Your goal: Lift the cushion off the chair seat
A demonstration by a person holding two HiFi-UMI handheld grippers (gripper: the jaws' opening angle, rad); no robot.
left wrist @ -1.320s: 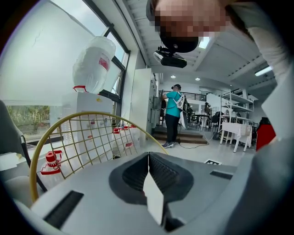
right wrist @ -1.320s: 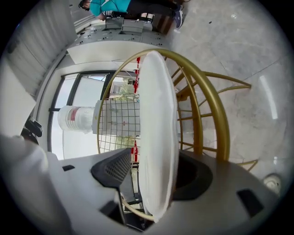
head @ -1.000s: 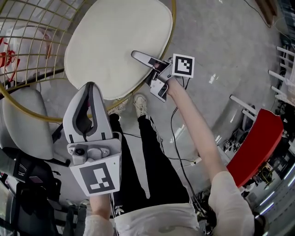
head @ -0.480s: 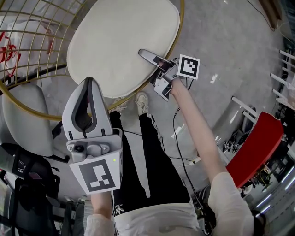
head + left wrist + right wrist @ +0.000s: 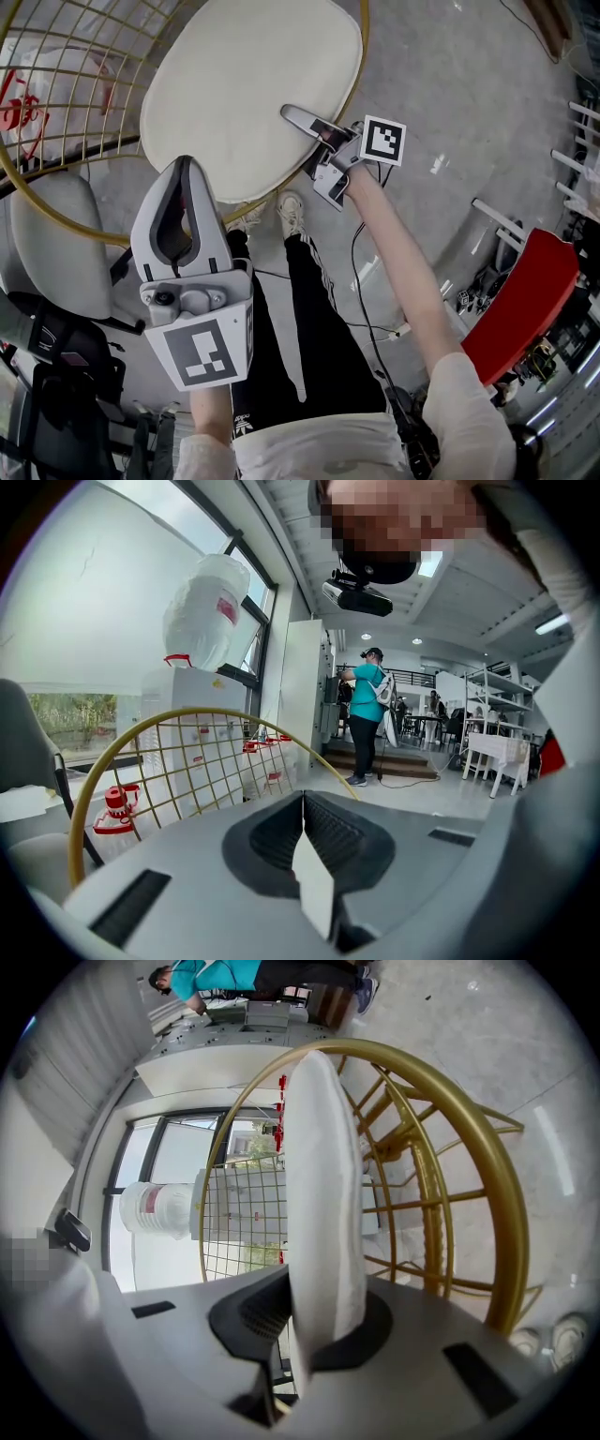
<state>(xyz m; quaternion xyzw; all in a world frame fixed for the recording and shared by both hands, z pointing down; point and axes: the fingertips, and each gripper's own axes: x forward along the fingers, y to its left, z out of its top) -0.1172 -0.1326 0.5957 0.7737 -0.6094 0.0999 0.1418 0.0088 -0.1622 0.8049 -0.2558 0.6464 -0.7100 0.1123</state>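
White cushion (image 5: 248, 94), lying on the chair seat (image 5: 363, 42), is sitting between the closing jaws of the right gripper (image 5: 291, 113); the pinch should be firming before lifting. Left gripper (image 5: 185, 164) is hanging aside, jaws together, empty.

One cushion (image 5: 244, 84), one gold chair (image 5: 499, 1241), one grey chair (image 5: 56, 244).

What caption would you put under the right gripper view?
Right gripper closing its jaws on the white cushion, gold wire chair behind.
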